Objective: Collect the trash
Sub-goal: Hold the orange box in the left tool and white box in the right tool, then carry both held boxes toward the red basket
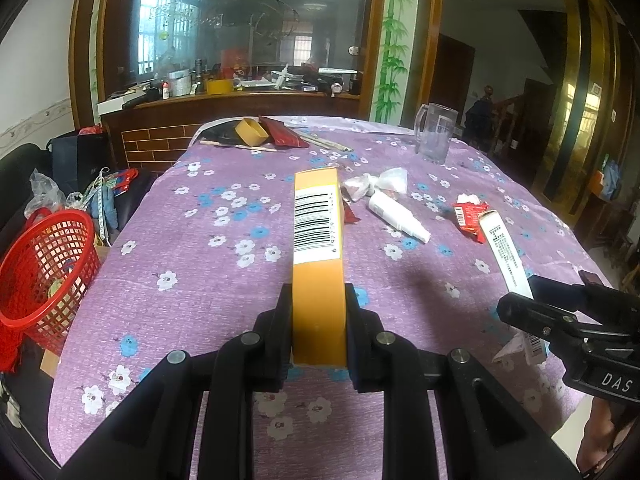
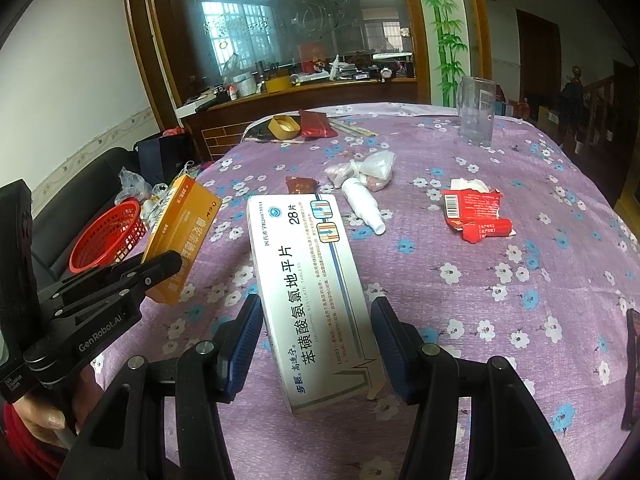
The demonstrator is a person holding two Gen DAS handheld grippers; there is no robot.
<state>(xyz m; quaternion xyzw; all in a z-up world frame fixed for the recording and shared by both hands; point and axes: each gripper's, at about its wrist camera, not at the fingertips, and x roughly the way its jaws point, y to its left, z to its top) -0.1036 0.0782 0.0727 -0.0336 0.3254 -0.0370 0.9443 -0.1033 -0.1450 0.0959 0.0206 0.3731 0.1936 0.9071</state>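
The red basket (image 1: 48, 276) stood off the table's left edge, latticed and tilted, with something small inside too blurred to name. The left gripper (image 1: 319, 332) was clamped on the orange box (image 1: 318, 264), both fingers pressed flat to its narrow sides; the box stood on edge above the purple floral cloth (image 1: 192, 312), a white barcode label running along its upper face. In the right wrist view the same box (image 2: 180, 240) tilted over the table's left edge near the basket (image 2: 108, 236), its near end hidden behind the left gripper (image 2: 160, 276). The white box (image 2: 312, 300), printed with blue Chinese text and "28", lay between the blue pads (image 2: 244, 344) of the right gripper (image 2: 316, 340); the left pad touched it, but a gap showed at the right pad, so the grip was not closed on it. Further right lay a white tube (image 2: 364, 204), a crumpled clear bag (image 2: 368, 168) and a torn red wrapper (image 2: 476, 216). In the left wrist view the right gripper (image 1: 532, 304) was partly cut off and covered most of the white box (image 1: 506, 252).
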